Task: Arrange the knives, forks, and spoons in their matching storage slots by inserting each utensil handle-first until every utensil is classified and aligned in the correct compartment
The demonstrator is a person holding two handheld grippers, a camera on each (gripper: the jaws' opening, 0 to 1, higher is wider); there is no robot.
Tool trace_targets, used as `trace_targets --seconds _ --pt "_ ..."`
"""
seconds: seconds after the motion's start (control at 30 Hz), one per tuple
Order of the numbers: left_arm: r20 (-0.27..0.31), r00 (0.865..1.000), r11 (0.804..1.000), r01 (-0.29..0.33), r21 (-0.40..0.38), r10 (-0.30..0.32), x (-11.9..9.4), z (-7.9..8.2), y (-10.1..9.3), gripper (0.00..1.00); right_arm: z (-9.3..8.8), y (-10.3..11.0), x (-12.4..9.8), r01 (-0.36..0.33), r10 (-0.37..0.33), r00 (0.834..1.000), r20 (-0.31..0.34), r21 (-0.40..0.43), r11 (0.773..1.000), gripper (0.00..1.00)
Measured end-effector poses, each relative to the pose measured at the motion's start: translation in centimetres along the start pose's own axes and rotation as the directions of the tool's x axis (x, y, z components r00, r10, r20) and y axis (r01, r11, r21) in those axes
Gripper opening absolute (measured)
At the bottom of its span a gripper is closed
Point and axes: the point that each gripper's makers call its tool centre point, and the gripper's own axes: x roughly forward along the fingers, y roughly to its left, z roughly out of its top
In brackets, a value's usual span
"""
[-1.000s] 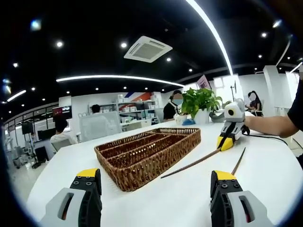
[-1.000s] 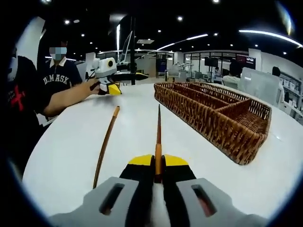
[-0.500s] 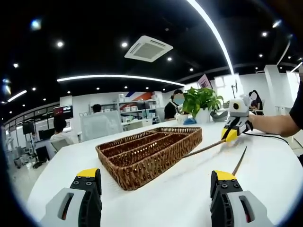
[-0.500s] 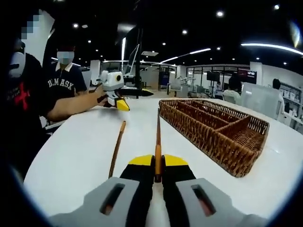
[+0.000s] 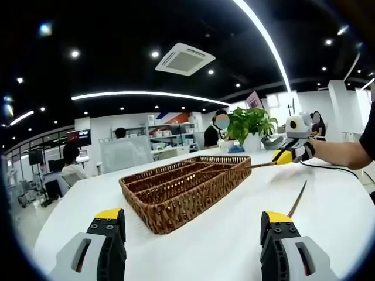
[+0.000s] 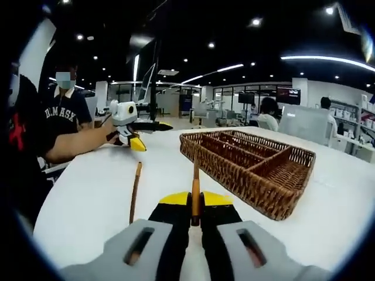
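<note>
Currently the right gripper (image 6: 195,218) is clamping a slim wooden-handled utensil (image 6: 195,190), its long axis running straight forward along the jaws toward the near wall of the wicker tray (image 6: 252,170). A second utensil (image 6: 135,192) is lying on the white table (image 6: 82,199) beside it, roughly parallel. The left gripper (image 5: 193,234) is standing with jaws wide apart, gripping nothing.
</note>
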Motion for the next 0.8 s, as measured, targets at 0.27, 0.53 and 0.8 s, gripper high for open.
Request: trace_targets --seconds 0.27,0.53,0.8 --pt "-0.002 1.0 1.0 0.002 0.006 -0.002 0.1 0.0 -0.1 1.0 0.4 -3.7 -1.2 0.183 -0.183 0.983 -0.003 0.073 0.98 0.04" --pt "0.001 1.0 1.0 0.0 0.005 0.0 0.0 0.1 -0.1 1.0 1.1 -6.5 -2.9 0.33 -0.334 0.943 0.016 0.115 0.937 0.04" --pt "-0.002 1.0 1.0 0.0 0.007 0.0 0.0 0.0 -0.1 1.0 0.5 -8.6 -4.3 0.45 -0.452 0.892 -0.023 0.133 0.883 0.04"
